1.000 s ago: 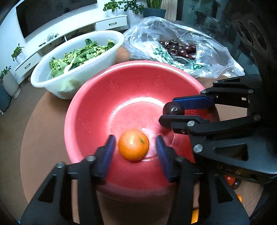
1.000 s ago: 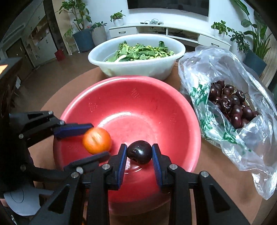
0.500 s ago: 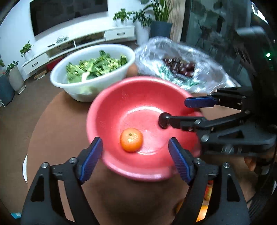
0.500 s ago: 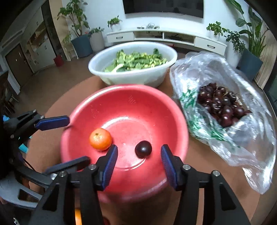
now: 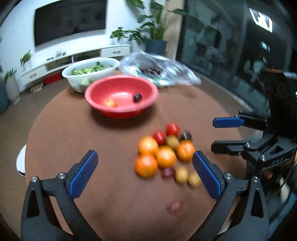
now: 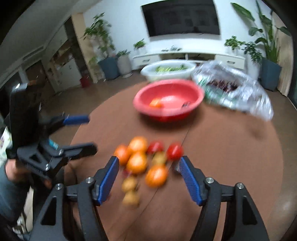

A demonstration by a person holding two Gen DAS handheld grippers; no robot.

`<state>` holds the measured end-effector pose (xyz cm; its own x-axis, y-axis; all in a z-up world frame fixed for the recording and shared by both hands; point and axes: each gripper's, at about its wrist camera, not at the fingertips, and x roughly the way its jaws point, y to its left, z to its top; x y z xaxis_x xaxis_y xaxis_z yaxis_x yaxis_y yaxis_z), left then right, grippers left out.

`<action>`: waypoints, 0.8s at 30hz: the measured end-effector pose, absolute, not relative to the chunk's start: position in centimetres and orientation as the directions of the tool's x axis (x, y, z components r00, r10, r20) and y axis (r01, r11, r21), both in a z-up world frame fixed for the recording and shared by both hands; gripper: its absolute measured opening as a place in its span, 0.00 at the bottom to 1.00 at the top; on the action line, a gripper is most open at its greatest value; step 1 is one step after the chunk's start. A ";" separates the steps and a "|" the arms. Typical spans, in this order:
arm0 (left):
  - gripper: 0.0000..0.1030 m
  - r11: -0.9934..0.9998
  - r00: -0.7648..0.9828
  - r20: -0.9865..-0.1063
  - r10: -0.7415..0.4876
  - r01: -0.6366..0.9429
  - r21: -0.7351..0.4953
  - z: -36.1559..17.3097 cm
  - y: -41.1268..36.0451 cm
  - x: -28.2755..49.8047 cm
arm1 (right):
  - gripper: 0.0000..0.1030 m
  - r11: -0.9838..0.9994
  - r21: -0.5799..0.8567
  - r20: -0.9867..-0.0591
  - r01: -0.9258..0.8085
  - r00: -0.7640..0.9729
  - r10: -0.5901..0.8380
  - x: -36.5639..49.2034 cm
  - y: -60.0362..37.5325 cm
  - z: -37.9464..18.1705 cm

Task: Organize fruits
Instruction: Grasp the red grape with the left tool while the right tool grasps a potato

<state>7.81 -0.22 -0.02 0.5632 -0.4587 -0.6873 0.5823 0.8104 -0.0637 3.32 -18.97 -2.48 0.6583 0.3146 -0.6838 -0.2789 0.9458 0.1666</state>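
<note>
Round and covered in brown cloth, the counter (image 5: pixel 78 133) carries a loose, motion-blurred pile of fruit (image 5: pixel 165 155) near its front edge: several orange citrus fruits (image 6: pixel 137 163), two small red tomato-like fruits (image 5: pixel 172 128), a few small yellowish-brown fruits (image 6: pixel 130 185) and at least one dark one, all lying close together or touching. Further back sits a wide red plastic basin (image 5: pixel 120 109), which holds one orange citrus fruit (image 5: pixel 110 102) on its left side and one dark round plum-like fruit (image 5: pixel 137 97) to the right of it, the two well apart. The left claw (image 5: pixel 144 174) hangs above the near part of the counter with its blue-padded fingers spread wide and nothing between them; the fruit pile shows just ahead of its right finger. The right claw (image 6: pixel 148 178) is likewise parted and holds nothing, with the pile framed between its fingers. Behind the red basin stands a white plastic bowl of green leafy vegetables (image 5: pixel 91 71), and beside that lies a crumpled clear plastic bag of dark cherries (image 6: pixel 232 90). Beyond the counter are a low white cabinet (image 6: pixel 185 55), a wall-mounted black television (image 6: pixel 180 17) and potted plants (image 6: pixel 105 61).
</note>
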 end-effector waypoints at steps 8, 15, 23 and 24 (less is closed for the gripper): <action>1.00 0.825 0.479 -0.785 -0.394 0.560 -0.073 -3.8 -0.1 2.1 | 0.59 0.932 0.113 -0.752 -0.345 0.583 0.307 0.2 -15.4 -6.7; 1.00 0.842 0.479 -0.794 -0.375 0.535 -0.074 -4.2 1.0 1.6 | 0.48 0.936 0.077 -0.780 -0.344 0.564 0.271 1.6 -14.6 -8.2; 1.00 0.835 0.471 -0.805 -0.361 0.547 -0.054 -4.6 0.2 2.3 | 0.39 0.934 0.038 -0.806 -0.355 0.542 0.239 2.0 -14.1 -9.4; 1.00 0.835 0.469 -0.806 -0.360 0.547 -0.054 -4.6 0.1 2.4 | 0.37 0.934 0.038 -0.805 -0.355 0.543 0.239 2.0 -14.1 -9.4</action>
<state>2.40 0.12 -4.64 0.4693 -0.3597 -0.8065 0.5469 0.8354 -0.0544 2.05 -14.13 -9.40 0.5426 0.2386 -0.8054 -0.3546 0.9343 0.0379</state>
